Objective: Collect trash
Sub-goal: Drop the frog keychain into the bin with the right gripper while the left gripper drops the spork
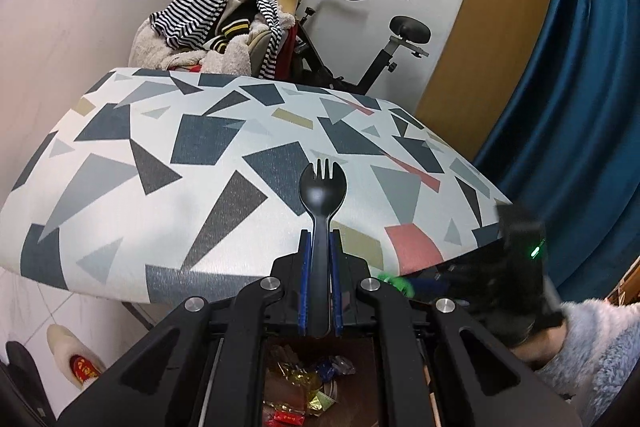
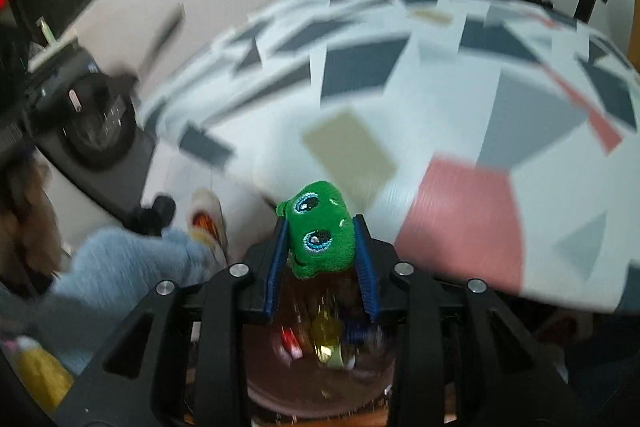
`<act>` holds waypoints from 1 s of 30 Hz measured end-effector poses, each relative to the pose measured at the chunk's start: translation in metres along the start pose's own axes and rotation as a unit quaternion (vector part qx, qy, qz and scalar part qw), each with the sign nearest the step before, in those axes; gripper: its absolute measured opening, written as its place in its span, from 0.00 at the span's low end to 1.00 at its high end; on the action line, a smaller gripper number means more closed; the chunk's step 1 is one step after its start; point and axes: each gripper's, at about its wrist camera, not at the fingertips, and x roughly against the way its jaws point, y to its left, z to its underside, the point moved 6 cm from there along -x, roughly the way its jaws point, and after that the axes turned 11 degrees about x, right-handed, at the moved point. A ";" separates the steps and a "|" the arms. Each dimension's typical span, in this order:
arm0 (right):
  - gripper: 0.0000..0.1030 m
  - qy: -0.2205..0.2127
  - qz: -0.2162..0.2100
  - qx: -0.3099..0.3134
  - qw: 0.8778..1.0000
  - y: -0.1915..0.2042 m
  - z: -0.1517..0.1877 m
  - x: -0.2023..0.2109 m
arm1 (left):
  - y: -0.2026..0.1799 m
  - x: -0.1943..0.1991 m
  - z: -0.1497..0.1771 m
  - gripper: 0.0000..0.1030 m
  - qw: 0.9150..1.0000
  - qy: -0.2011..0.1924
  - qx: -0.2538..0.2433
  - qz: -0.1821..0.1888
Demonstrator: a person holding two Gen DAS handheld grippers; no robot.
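Observation:
My left gripper (image 1: 319,239) is shut on a black plastic spork (image 1: 321,187), held by its handle with the tines pointing away, at the near edge of the patterned table (image 1: 168,163). Under the left gripper a brown bin (image 1: 360,355) holds candy wrappers (image 1: 300,387). My right gripper (image 2: 320,227) is shut on a small green plush toy (image 2: 320,231) with blue embroidered eyes, held over the same brown bin (image 2: 312,387), where several wrappers (image 2: 324,343) show. The right gripper also shows at the table's right edge in the left wrist view (image 1: 516,247), a green bit of plush (image 1: 394,281) beside it.
A chair piled with striped and fleece clothes (image 1: 216,23) and an exercise bike (image 1: 360,39) stand behind the table. A blue curtain (image 1: 580,107) hangs at the right. A slipper (image 1: 76,359) lies on the tiled floor at the left. The right wrist view is motion-blurred.

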 end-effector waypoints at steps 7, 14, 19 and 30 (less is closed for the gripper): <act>0.37 0.028 -0.031 -0.008 0.999 0.016 0.015 -0.023 | 0.002 0.000 0.010 0.09 1.000 0.007 0.002 -0.002; 0.56 0.004 -0.033 -0.003 0.999 0.022 -0.002 -0.009 | -0.001 -0.001 0.015 0.09 1.000 0.011 -0.001 0.002; 0.70 -0.027 0.002 0.008 1.000 0.017 -0.009 0.026 | -0.004 -0.004 0.021 0.09 1.000 0.018 -0.011 0.004; 0.94 -0.084 0.096 -0.022 0.992 -0.026 -0.029 0.086 | -0.012 -0.033 0.059 0.09 0.996 0.077 -0.041 0.013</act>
